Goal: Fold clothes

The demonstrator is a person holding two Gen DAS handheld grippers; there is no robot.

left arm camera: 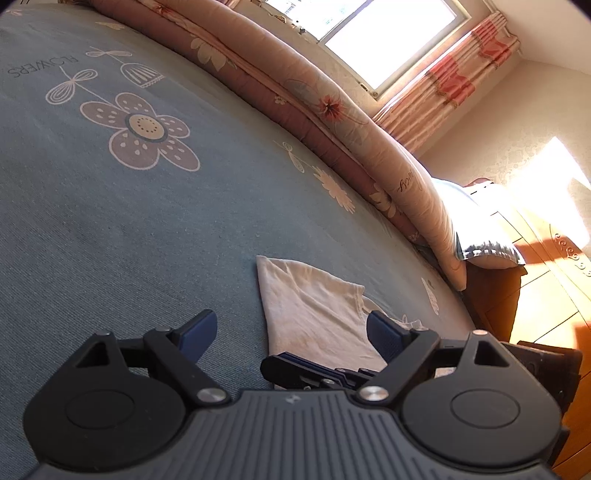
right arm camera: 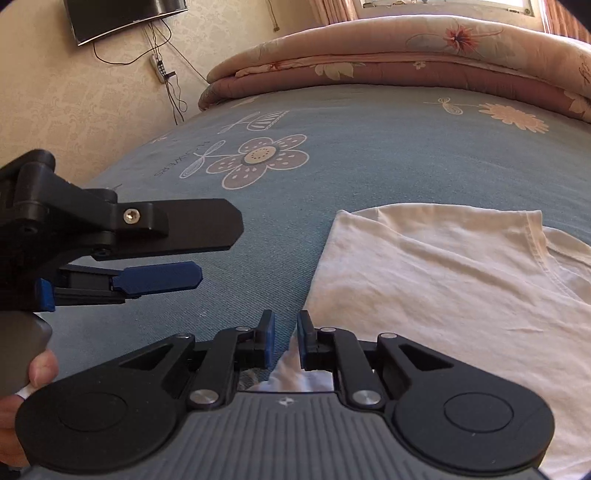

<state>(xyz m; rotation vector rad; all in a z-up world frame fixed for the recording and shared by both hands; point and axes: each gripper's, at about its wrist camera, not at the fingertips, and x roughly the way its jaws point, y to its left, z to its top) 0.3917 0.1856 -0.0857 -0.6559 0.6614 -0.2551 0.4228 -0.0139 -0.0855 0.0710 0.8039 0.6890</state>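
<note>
right wrist view — right tongs [right arm camera: 286,341] nearly together over white shirt [right arm camera: 443,288] edge; left tongs [left arm camera: 291,332] apart beside it.

Bed with blue sheet [right arm camera: 369,147], printed flowers [right arm camera: 264,157] and upside-down "FLOWERS" text [left arm camera: 42,66]. Rolled pink floral quilt [right arm camera: 388,48] along the far edge of the bed. Window [left arm camera: 384,37] bright, pink-striped curtain [left arm camera: 454,79] beside it. Wall-mounted TV [right arm camera: 122,18], cables and power strip [right arm camera: 159,66] hanging below. Wooden furniture [left arm camera: 546,280] beside the bed, sunlit.
</note>
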